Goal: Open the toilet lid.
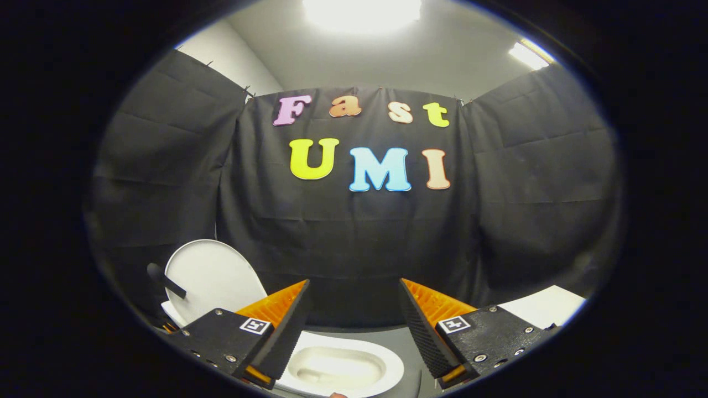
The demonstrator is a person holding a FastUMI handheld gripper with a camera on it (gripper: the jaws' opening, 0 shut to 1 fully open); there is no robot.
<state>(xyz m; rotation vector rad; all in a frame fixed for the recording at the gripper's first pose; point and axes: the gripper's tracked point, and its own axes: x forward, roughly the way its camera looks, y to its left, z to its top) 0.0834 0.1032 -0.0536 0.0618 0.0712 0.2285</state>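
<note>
A small white toilet stands low ahead. Its lid (213, 276) is raised upright, beyond my left finger, with a black handle (165, 281) sticking out of its left side. The open bowl (340, 367) lies below, between and under my fingers. My gripper (354, 290) hovers above the bowl with its orange and black fingers (282, 309) spread wide apart and nothing between them.
Black cloth walls close the booth behind and on both sides. A white flat surface (545, 307) lies just beyond my right finger. The floor around the toilet is grey.
</note>
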